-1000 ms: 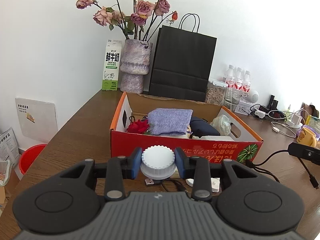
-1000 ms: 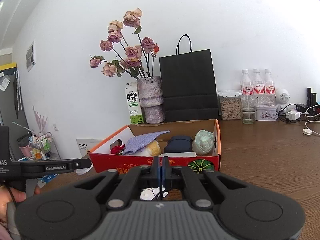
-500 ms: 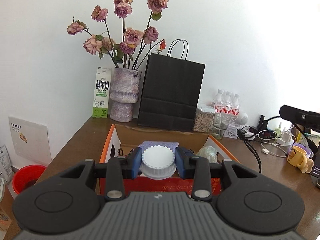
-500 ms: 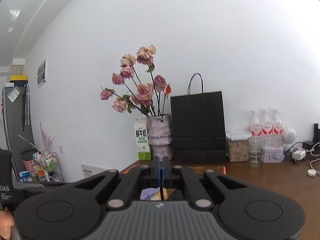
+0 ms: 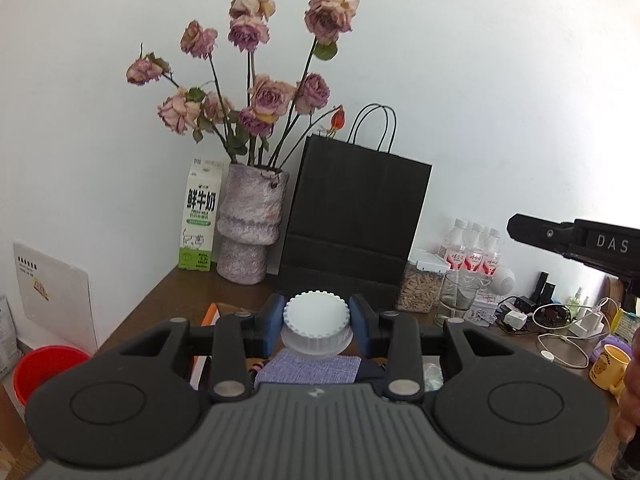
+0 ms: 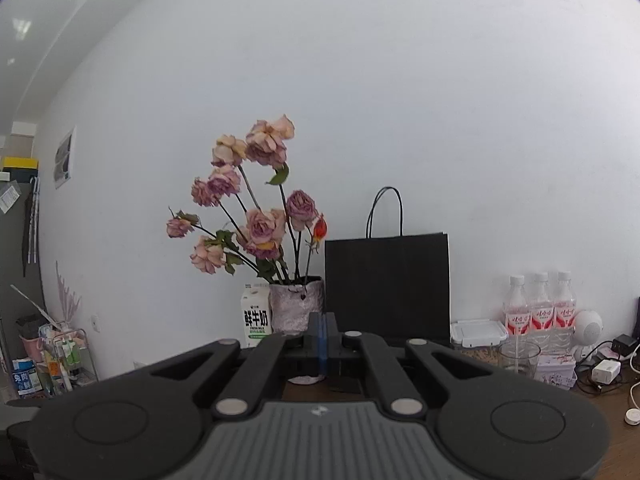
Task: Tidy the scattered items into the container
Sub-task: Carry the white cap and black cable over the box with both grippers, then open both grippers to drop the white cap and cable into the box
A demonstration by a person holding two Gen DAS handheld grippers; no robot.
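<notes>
Clamped between the left gripper's [image 5: 317, 322] blue pads, a white ribbed bottle cap [image 5: 317, 326] hangs above what seems the box [image 5: 210, 314]; the right gripper [image 6: 321, 336] is pressed closed, empty.

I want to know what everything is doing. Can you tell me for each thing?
Left gripper: shut on the white cap.
Right gripper: shut, holding nothing.
Box: open, holding purple cloth.
Black bag: upright.
Milk carton: upright.
Glass: upright.

bright daylight | glare right wall | fisheye bending edges | sharp focus
</notes>
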